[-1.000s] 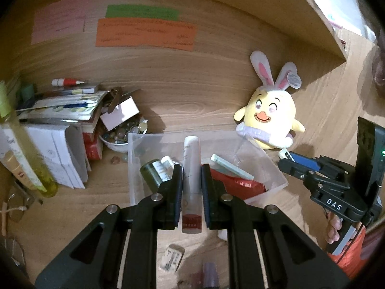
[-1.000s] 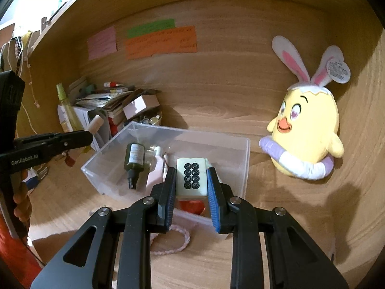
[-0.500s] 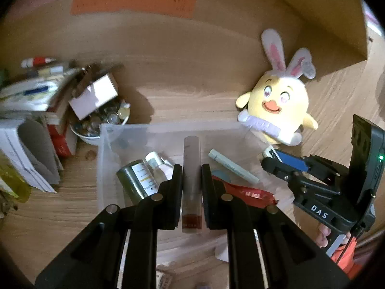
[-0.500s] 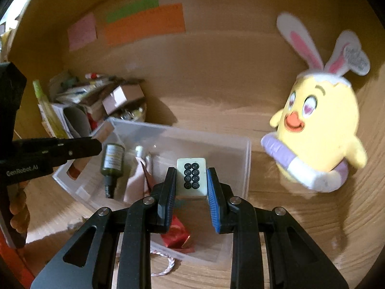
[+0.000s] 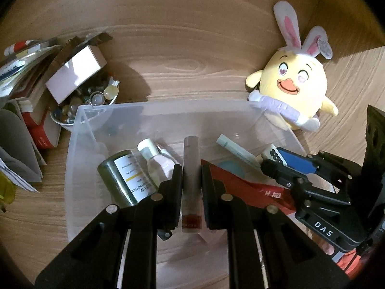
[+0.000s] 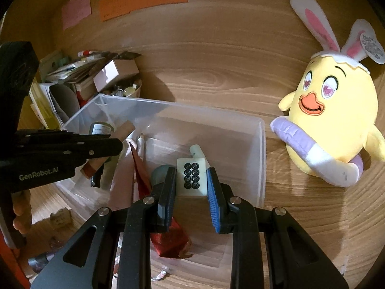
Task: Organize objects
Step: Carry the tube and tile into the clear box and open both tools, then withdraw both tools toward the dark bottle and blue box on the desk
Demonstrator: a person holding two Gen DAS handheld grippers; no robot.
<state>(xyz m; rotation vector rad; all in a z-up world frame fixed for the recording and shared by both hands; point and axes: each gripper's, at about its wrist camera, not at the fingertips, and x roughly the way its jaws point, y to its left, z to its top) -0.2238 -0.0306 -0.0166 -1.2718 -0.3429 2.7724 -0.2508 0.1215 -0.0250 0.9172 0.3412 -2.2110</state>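
Left wrist view: bin (image 5: 79,130) already holds several items; left gripper (image 5: 190,180) fingers pinch a tube (image 5: 191,168), right gripper (image 6: 191,180) fingers pinch a tile (image 6: 191,178), both unreleased.

Wooden desk (image 5: 192,77), clear bin (image 5: 168,110), plush chick (image 5: 296,89)

Both rigs are matte black with silver screws. The left hand-held gripper (image 5: 191,187) says GenRobot.AI. The right hand-held gripper (image 6: 191,185) has one blue pad, DAS lettering.
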